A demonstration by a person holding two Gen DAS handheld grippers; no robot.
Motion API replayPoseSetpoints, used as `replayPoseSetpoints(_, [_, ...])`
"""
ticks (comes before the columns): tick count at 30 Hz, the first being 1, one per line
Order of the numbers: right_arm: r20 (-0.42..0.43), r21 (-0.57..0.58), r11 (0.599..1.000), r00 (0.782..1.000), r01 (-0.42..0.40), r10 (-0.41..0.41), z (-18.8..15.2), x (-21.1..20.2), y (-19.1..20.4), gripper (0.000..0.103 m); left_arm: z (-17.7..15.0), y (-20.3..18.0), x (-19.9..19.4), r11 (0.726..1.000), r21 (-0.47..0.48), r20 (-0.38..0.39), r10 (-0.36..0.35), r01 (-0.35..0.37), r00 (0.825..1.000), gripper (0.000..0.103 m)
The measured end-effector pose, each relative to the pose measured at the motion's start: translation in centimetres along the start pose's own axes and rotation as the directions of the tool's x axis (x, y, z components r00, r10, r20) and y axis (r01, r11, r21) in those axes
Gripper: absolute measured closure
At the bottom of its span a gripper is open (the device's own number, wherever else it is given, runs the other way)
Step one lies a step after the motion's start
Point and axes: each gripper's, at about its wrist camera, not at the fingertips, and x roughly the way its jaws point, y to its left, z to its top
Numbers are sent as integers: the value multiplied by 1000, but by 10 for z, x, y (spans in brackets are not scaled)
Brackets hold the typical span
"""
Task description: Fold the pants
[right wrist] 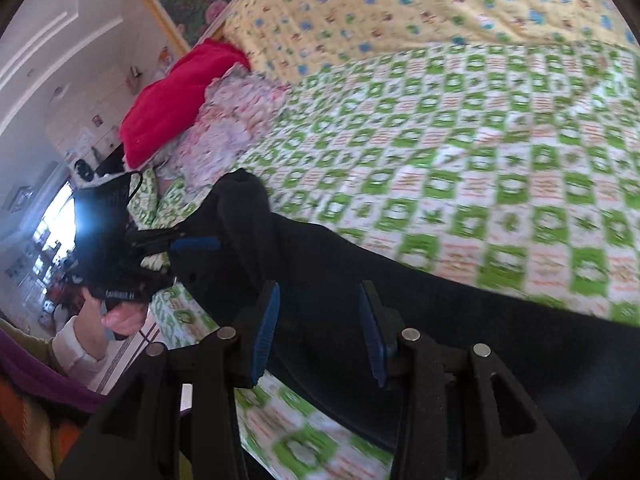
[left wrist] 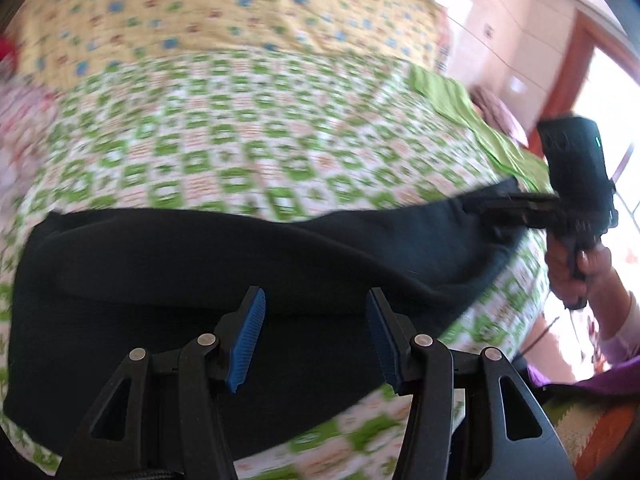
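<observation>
**Still a long dark band: pants stretched across the bed, both grippers spread**

Firstly, the left wrist view. The pants point(left wrist: 224, 280) lie as a black band across the lower half of the frame, on the green-checked bedspread point(left wrist: 248, 136). The left gripper point(left wrist: 316, 340) hovers at lower centre with its blue pads point(left wrist: 246, 340) wide apart, nothing between them. At right of the frame the right gripper point(left wrist: 500, 210) reaches to the far end of the cloth; from this side I cannot tell whether it grips.

Next, the right wrist view. The pants point(right wrist: 460, 320) run from mid-left to lower right, one end bunched upward at mid-left. The right gripper point(right wrist: 318, 332) sits at lower centre, jaws released above the cloth, holding nothing. The left gripper point(right wrist: 192, 240) appears at left beside the bunched end, one blue pad showing; its hold is unclear there. A red pillow point(right wrist: 176, 100) and a yellow floral quilt point(right wrist: 400, 8) lie in the upper part.

The fabric looks like a soft, limp, light knit that will sag and crease wherever unsupported. Pinching a doubled edge at each end, such as the waistband and the hems, would likely give the firmest hold.
</observation>
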Motion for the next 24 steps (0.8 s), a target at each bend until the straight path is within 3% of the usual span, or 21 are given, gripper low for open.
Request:
replayPoseSetpoints(6, [-41, -26, 998, 998, -54, 53, 14, 33, 16, 61, 3, 57, -20, 990, -133, 33, 46, -41, 998, 46])
replayPoseSetpoints(12, [-65, -32, 995, 993, -98, 96, 27, 57, 29, 61, 8, 106, -32, 975, -200, 40, 106, -96, 994, 46])
replayPoseSetpoints(24, [-124, 4, 989, 982, -145, 144, 48, 97, 33, 61, 35, 204, -34, 933, -320, -9, 168, -162, 986, 45])
